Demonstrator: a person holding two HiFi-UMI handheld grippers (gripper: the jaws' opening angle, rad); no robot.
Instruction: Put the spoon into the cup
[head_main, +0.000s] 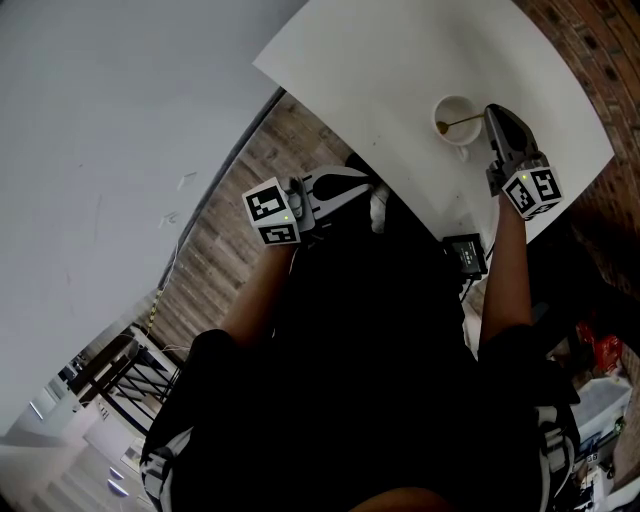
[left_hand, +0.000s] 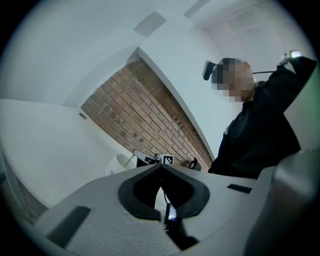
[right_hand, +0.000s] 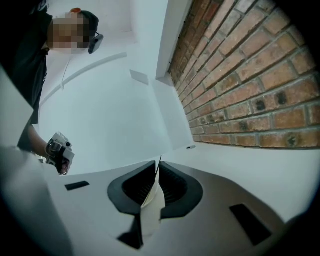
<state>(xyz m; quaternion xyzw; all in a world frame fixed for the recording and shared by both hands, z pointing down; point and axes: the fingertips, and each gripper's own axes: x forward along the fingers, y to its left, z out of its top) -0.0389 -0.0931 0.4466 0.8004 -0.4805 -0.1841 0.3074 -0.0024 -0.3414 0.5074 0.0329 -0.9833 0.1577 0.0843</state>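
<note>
Nearest in the head view is my dark torso (head_main: 380, 380). Beyond it, on the white table (head_main: 370, 70), the spoon (head_main: 465, 122) rests bowl-down in the cup (head_main: 455, 105), its handle reaching my right gripper (head_main: 492, 113).

Left gripper view: left gripper (left_hand: 161, 166), jaws together, empty.

Right gripper view: jaws a slit apart around the handle end. I should part them fully, then withdraw straight back without nudging the cup.

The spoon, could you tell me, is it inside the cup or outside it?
Inside: the spoon has its bowl in the cup, handle over the rim.
</note>
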